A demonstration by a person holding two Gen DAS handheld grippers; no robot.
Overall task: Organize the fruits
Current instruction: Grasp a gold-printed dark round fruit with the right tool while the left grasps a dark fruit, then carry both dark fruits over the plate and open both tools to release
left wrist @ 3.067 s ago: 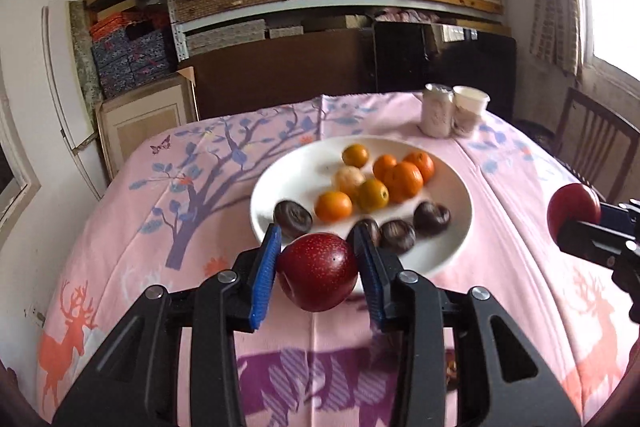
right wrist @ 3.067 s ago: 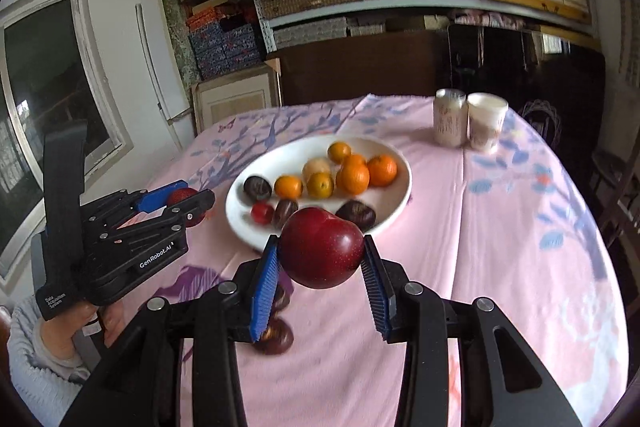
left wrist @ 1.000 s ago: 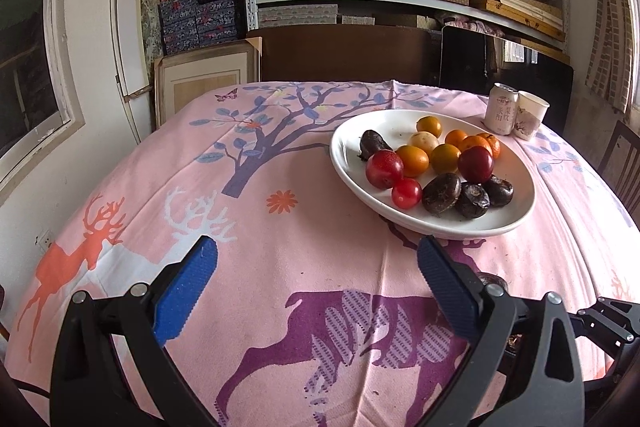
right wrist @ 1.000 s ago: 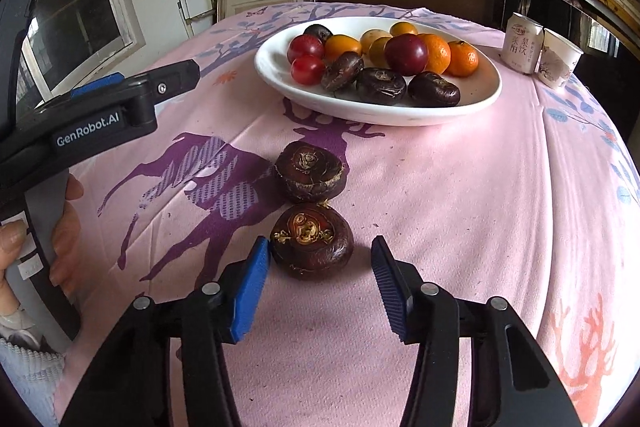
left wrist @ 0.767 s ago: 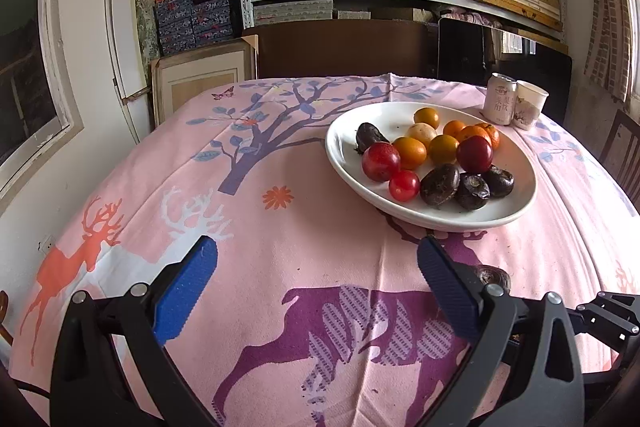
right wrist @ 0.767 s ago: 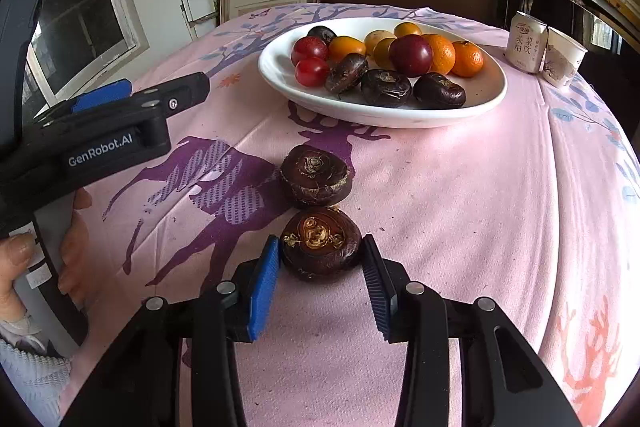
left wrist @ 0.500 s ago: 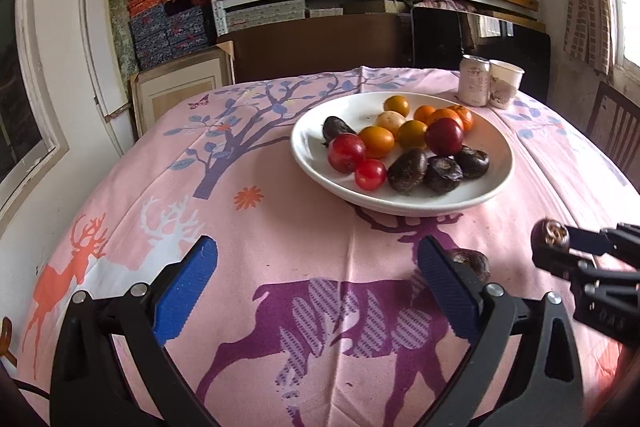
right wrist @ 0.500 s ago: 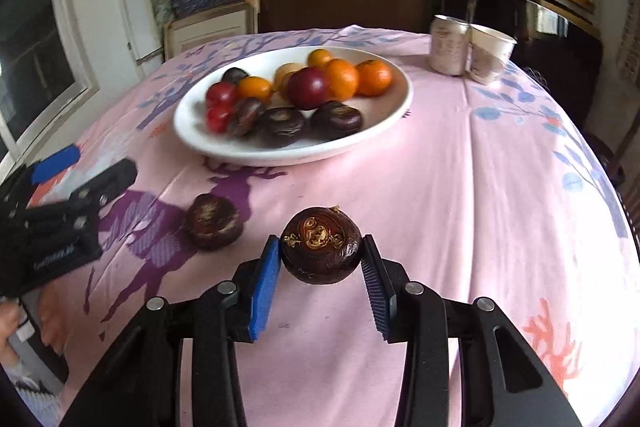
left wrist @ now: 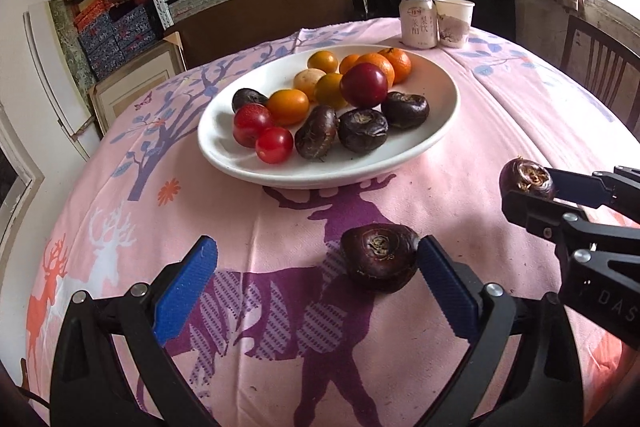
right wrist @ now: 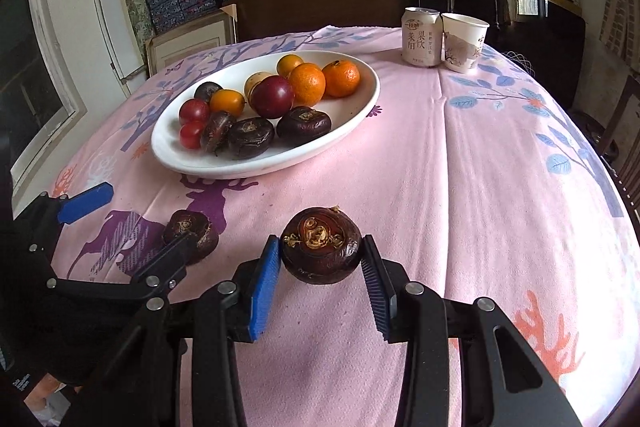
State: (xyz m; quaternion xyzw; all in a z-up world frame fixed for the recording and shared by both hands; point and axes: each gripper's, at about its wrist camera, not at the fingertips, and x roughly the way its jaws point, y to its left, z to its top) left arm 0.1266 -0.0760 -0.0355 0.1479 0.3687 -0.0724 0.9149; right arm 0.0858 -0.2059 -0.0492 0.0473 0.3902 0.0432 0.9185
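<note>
A white plate (left wrist: pixel 440 123) (right wrist: pixel 360 115) on the pink tablecloth holds oranges, red fruits and several dark water chestnuts. My right gripper (right wrist: pixel 320 267) is shut on a dark water chestnut (right wrist: pixel 321 245) and holds it above the cloth; it also shows at the right of the left wrist view (left wrist: pixel 527 179). My left gripper (left wrist: pixel 316 283) is open, low over the cloth, with a second water chestnut (left wrist: pixel 380 257) (right wrist: pixel 191 230) lying between its fingers, against the right pad (left wrist: pixel 448 291).
A drink can (left wrist: pixel 418 21) (right wrist: pixel 422 35) and a paper cup (left wrist: pixel 453 22) (right wrist: pixel 464 42) stand at the table's far edge. A wooden chair (left wrist: pixel 600 67) is at the right. Shelves with boxes fill the back wall.
My right gripper closed on a water chestnut and lifted it off the cloth. My left gripper moved forward and right, so the other chestnut now lies between its open fingers.
</note>
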